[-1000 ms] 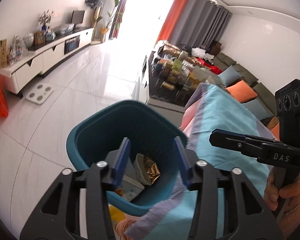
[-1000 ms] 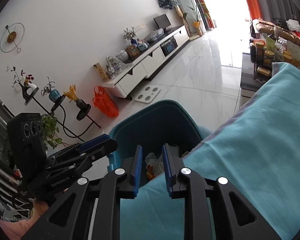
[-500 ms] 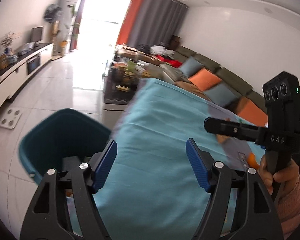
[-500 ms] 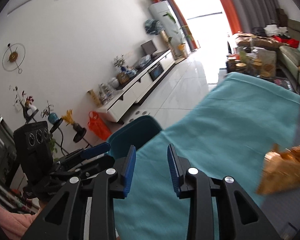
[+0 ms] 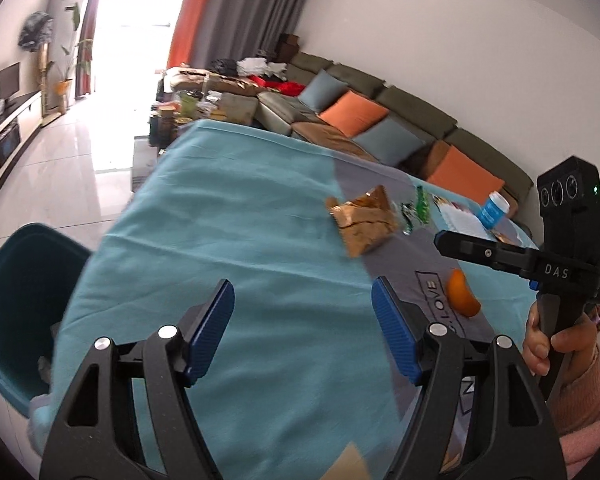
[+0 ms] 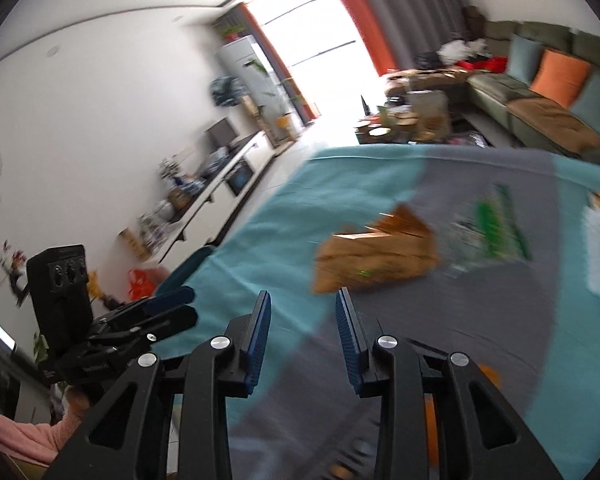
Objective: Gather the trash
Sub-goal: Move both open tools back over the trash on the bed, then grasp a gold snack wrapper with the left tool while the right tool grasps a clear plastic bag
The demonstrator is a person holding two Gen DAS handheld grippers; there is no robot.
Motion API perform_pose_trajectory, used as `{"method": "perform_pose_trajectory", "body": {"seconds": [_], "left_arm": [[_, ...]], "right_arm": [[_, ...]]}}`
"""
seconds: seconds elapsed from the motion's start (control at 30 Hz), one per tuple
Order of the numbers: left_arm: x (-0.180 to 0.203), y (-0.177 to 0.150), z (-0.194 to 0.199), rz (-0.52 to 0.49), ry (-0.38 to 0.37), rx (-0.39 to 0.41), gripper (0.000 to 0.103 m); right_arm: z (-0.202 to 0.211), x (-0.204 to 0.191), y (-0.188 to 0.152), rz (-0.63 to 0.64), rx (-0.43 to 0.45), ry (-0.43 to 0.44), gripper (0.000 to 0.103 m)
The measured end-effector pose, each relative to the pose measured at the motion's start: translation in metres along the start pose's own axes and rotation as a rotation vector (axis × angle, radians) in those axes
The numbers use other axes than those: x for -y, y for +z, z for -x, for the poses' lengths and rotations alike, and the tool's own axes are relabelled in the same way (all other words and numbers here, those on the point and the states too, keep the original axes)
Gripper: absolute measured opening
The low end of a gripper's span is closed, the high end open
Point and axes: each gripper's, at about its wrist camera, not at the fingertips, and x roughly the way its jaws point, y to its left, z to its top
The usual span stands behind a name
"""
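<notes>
A crumpled gold snack bag lies on the teal and grey tablecloth; it also shows blurred in the right wrist view. A green and clear wrapper lies just beyond it, also in the right wrist view. The teal trash bin stands on the floor at the table's left edge. My left gripper is open and empty above the cloth. My right gripper is open and empty, just short of the gold bag; it also shows in the left wrist view.
An orange piece of fruit, a blue-labelled bottle and white paper lie on the table's right part. A tan scrap sits at the near edge. A sofa with cushions stands behind, a TV cabinet along the left wall.
Both grippers have swung from over the trash bin to over the table. The gold bag and wrapper have come into view. Both grippers' jaws have opened wider.
</notes>
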Motion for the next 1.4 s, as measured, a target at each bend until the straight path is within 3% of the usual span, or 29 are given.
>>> {"method": "perform_pose_trajectory", "body": {"seconds": [0.37,0.7,0.83,1.0,1.17,1.27,1.4], "left_arm": [[0.028,0.027,-0.062,-0.013,-0.032,-0.093,0.070],[0.040,0.046,-0.107,-0.024,-0.026,-0.188,0.070],[0.040,0.051,-0.125,-0.012,-0.035,-0.227,0.068],[0.034,0.056,-0.137,0.005,-0.050,-0.245,0.058],[0.034,0.056,-0.141,0.007,-0.064,-0.252,0.042],[0.034,0.055,-0.142,0.008,-0.071,-0.252,0.030],[0.038,0.053,-0.140,-0.013,-0.063,-0.243,0.028]], "right_arm": [[0.030,0.069,-0.012,-0.132,0.062,-0.112,0.033],[0.008,0.094,0.016,-0.137,0.035,-0.167,0.038],[-0.008,0.105,0.035,-0.133,0.007,-0.189,0.050],[-0.026,0.109,0.049,-0.112,-0.023,-0.198,0.050],[-0.034,0.106,0.051,-0.082,-0.042,-0.187,0.049],[-0.036,0.105,0.048,-0.074,-0.055,-0.188,0.039],[-0.033,0.108,0.046,-0.084,-0.053,-0.182,0.031]]}}
